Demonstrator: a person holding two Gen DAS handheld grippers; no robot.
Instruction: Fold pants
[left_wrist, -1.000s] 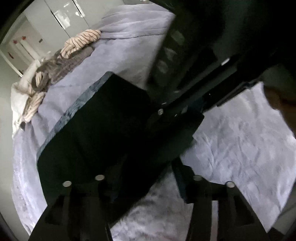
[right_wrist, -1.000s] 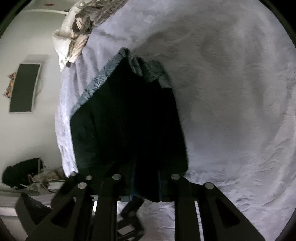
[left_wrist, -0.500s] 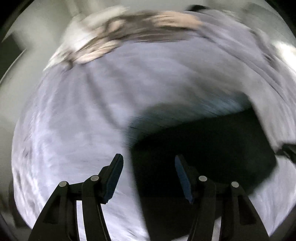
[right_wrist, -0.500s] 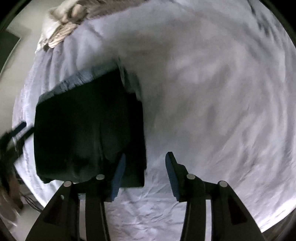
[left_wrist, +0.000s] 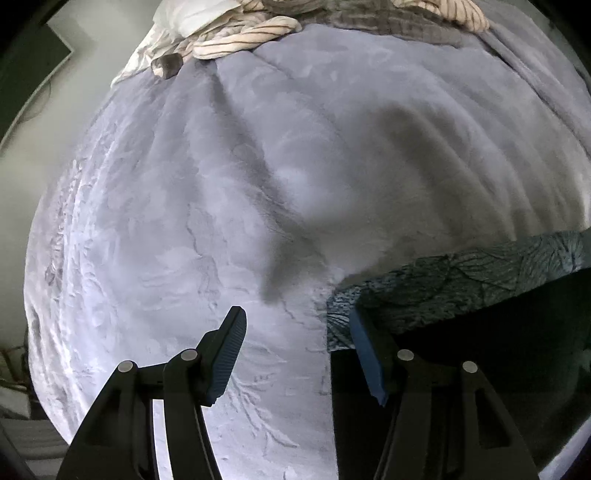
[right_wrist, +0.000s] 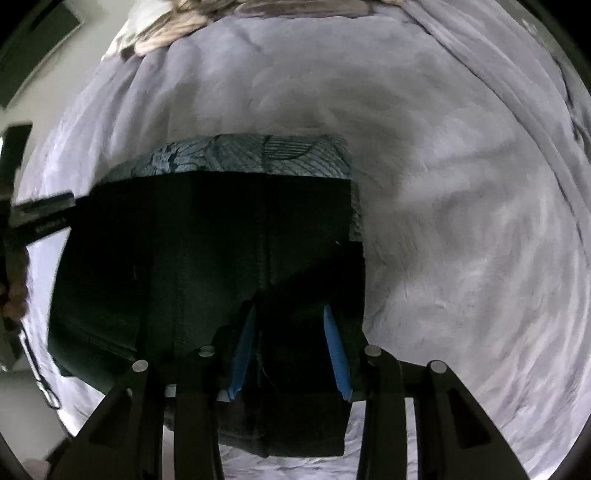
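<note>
The dark pants (right_wrist: 207, 280) lie folded into a rough rectangle on the grey bedspread (right_wrist: 461, 221), with a blue patterned inner band (right_wrist: 251, 155) showing along the far edge. My right gripper (right_wrist: 290, 325) is open and empty, its blue-padded fingers (right_wrist: 334, 343) hovering over the near right part of the pants. In the left wrist view the pants (left_wrist: 480, 350) fill the lower right. My left gripper (left_wrist: 295, 328) is open and empty over the bedspread (left_wrist: 221, 184), at the pants' left corner.
A pile of striped and grey laundry (left_wrist: 251, 33) lies at the far end of the bed. The other gripper and a hand (right_wrist: 22, 240) show at the left edge of the right wrist view. A wall and a dark panel (left_wrist: 26, 62) lie beyond the bed's left side.
Both grippers let go of the pants and opened. The pants now lie flat and folded; the left gripper swung to their left corner and the right drew back over their near edge.
</note>
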